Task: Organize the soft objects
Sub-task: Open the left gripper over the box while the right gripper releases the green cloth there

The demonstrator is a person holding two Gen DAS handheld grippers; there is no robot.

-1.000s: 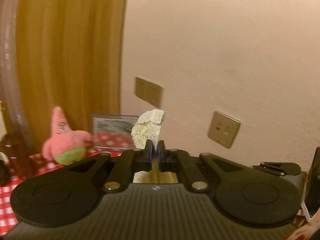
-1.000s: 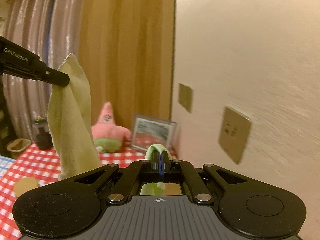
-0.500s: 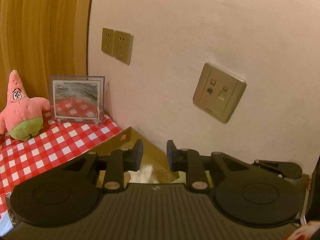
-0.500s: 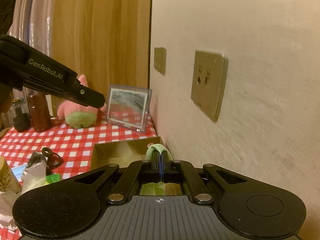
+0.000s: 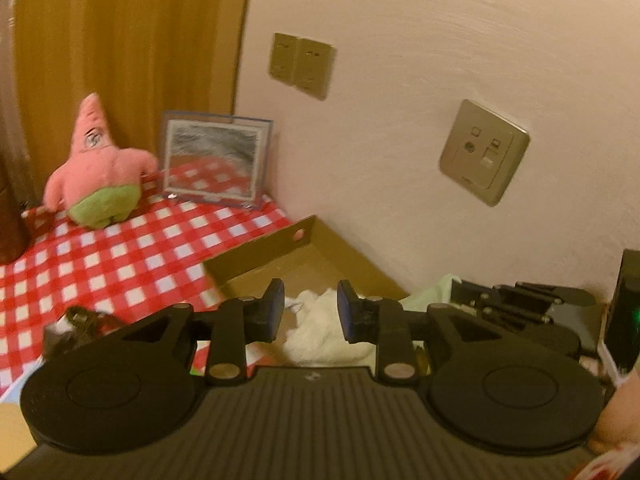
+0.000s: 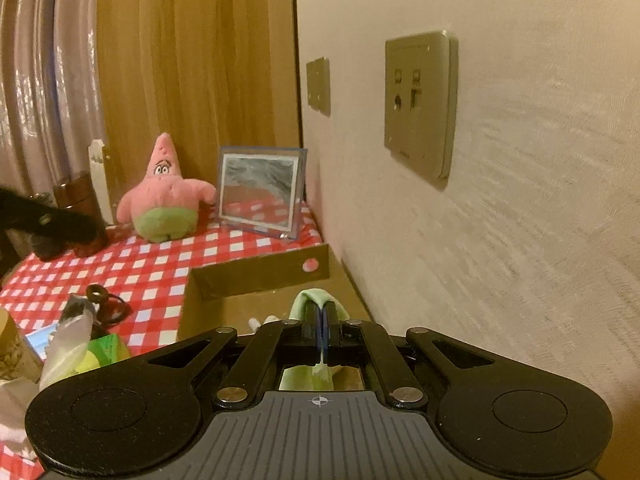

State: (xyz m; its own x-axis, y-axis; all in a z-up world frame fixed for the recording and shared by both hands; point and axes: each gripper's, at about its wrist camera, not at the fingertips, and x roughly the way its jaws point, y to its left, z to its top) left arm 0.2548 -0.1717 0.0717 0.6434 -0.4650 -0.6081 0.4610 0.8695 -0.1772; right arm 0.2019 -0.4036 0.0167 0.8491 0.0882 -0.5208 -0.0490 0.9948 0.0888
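L gripper [image 5: 310, 308], low centre of its view, has just been opening: jaws apart w/ the white fuzzy cloth [image 5: 320, 332] lying loose below/between them, pads not pressing it, inside the cardboard box [image 5: 260, 252] that sits vs the wall at frame centre. R gripper [image 6: 321, 316], low centre of its view, is clenched tight on a pale green cloth [image 6: 316, 296] that loops over the fingertips, above the same box's [image 6: 256, 276] right end. Pink star plush [image 6: 164, 196] & a framed pic [image 6: 260, 190] stand on the red-white check tablecloth [image 6: 152, 268], left-centre, well apart from both grippers.
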